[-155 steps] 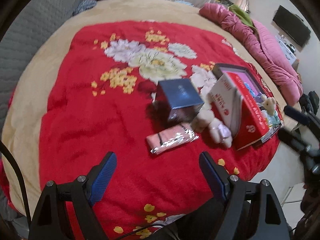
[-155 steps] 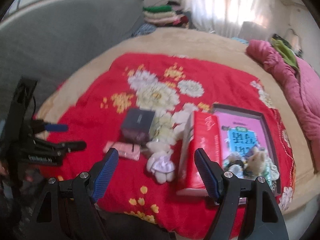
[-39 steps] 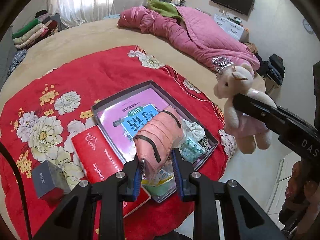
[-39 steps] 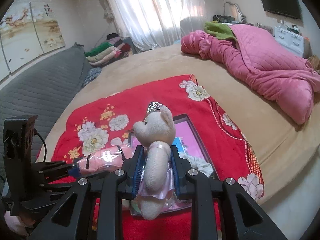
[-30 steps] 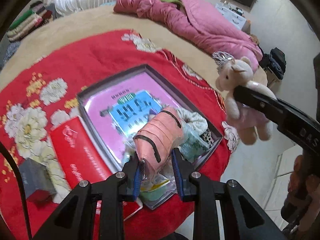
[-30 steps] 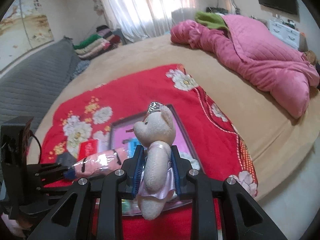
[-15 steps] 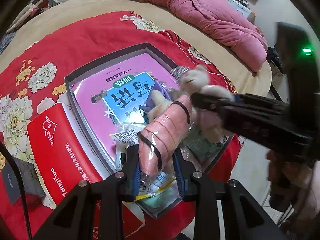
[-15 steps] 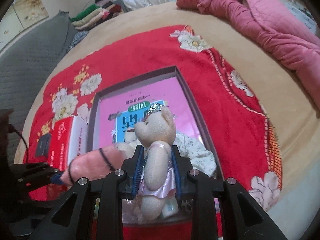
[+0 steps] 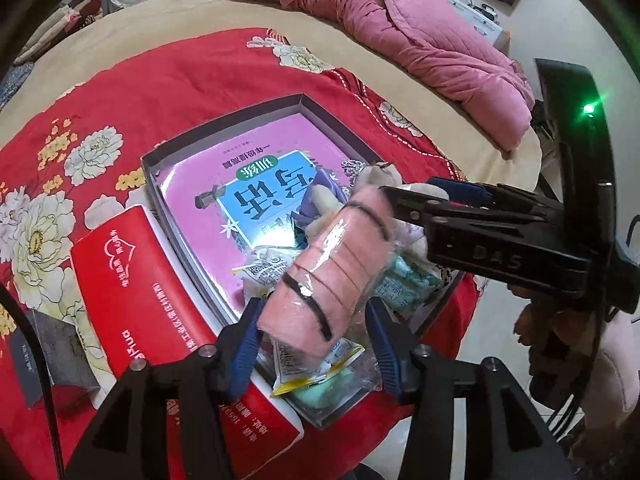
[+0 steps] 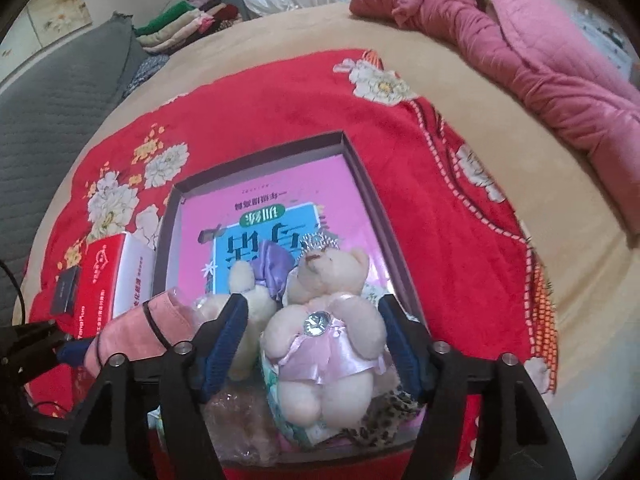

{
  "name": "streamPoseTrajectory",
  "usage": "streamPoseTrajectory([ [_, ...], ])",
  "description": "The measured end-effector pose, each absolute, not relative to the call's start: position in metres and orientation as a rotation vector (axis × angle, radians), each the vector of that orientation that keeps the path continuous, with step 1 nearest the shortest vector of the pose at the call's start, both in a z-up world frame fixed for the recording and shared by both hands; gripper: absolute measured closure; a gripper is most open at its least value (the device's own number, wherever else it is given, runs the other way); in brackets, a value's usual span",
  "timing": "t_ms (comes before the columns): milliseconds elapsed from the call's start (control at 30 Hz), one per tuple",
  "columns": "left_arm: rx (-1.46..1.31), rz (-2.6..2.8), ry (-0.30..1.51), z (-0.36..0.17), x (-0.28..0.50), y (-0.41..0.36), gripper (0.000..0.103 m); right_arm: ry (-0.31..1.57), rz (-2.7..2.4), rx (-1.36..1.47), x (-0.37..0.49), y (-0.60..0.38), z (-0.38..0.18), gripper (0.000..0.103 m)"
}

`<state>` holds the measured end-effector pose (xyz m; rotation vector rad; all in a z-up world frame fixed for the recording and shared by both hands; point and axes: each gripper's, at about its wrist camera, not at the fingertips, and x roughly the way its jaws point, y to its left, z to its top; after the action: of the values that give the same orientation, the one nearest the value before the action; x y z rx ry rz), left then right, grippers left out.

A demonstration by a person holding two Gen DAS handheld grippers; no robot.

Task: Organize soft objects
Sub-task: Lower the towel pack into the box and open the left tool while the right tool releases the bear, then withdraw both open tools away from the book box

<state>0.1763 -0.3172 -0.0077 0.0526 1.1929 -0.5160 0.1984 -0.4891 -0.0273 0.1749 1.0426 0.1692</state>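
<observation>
A pink roll in clear wrap (image 9: 328,272) lies tilted on the pile at the near end of the dark shallow box (image 9: 224,124). My left gripper (image 9: 314,334) straddles its lower end. The jaws are opening and the right pad stands clear of the wrap. In the right wrist view a cream teddy bear in a pink dress (image 10: 324,340) rests on the same pile in the box (image 10: 260,160). My right gripper (image 10: 312,334) is around it, jaws opening, with gaps on both sides. A second bear with a purple bow (image 10: 248,280) lies beside it.
A pink book fills the box floor. A red carton (image 9: 140,280) lies left of the box, with a small dark box (image 9: 48,344) beyond it. All sit on a red flowered blanket (image 10: 280,92). A pink quilt (image 9: 420,40) lies at the far right.
Both grippers came down over the box's near end. Both pairs of jaws have spread, letting go of the pink roll and the bear, which now rest on the pile.
</observation>
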Motion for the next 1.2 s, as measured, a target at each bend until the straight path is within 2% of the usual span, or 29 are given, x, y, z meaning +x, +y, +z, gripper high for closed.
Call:
streamPoseTrajectory([
  [200, 0.029, -0.522, 1.183, -0.001, 0.175, -0.312, 0.049, 1.006, 0.148, 0.168, 0.183, -0.491, -0.008, 0.029],
  [300, 0.017, -0.527, 1.174, 0.003, 0.173, -0.309, 0.038, 0.980, 0.123, 0.163, 0.171, -0.495, 0.004, 0.029],
  [467, 0.005, -0.536, 1.136, 0.017, 0.161, -0.302, 0.033, 0.920, 0.078, 0.169, 0.141, -0.499, 0.033, 0.028],
  [533, 0.011, -0.534, 1.122, 0.023, 0.155, -0.299, 0.021, 0.890, 0.060, 0.157, 0.123, -0.496, 0.048, 0.026],
  [600, 0.012, -0.523, 1.096, 0.032, 0.147, -0.295, 0.018, 0.866, 0.048, 0.139, 0.108, -0.493, 0.060, 0.025],
  [867, 0.017, -0.490, 1.027, 0.058, 0.115, -0.272, 0.014, 0.802, 0.032, 0.063, 0.056, -0.463, 0.089, 0.025],
  [1200, 0.026, -0.409, 0.979, 0.074, 0.093, -0.241, 0.013, 0.714, -0.015, 0.123, 0.027, -0.445, 0.109, 0.024],
])
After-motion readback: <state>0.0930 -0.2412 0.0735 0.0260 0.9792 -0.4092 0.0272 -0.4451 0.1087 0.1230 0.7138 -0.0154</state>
